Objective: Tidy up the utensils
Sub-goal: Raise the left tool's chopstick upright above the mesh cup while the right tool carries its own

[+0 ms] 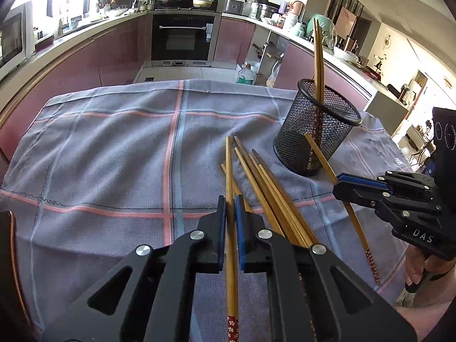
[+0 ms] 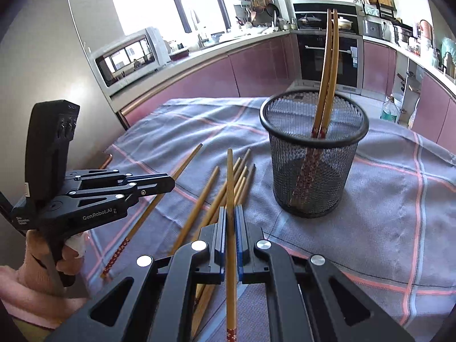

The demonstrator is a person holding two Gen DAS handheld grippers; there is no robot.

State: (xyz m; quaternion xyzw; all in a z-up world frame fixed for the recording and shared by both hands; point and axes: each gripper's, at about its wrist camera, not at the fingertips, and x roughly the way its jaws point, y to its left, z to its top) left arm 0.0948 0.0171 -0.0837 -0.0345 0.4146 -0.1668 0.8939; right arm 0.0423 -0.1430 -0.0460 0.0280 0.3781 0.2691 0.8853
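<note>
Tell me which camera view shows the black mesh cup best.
The right wrist view: the mesh cup stands near the middle, whole, its open top and two chopsticks inside visible. In the left wrist view it sits further right and a held chopstick crosses it.

A black mesh cup (image 2: pixel 313 171) stood upright on the worktop, holding two chopsticks (image 2: pixel 327 79) tilted against its rim. Beside it lay loose bamboo chopsticks (image 1: pixel 273 188) in a fan, red-patterned ends nearest.

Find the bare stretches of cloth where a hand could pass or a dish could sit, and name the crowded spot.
Free: the checked cloth left of the loose chopsticks, out to its far edge, and the stretch right of the mesh holder. Crowded: the near middle, where chopsticks fan out beside the holder and both grippers work.
</note>
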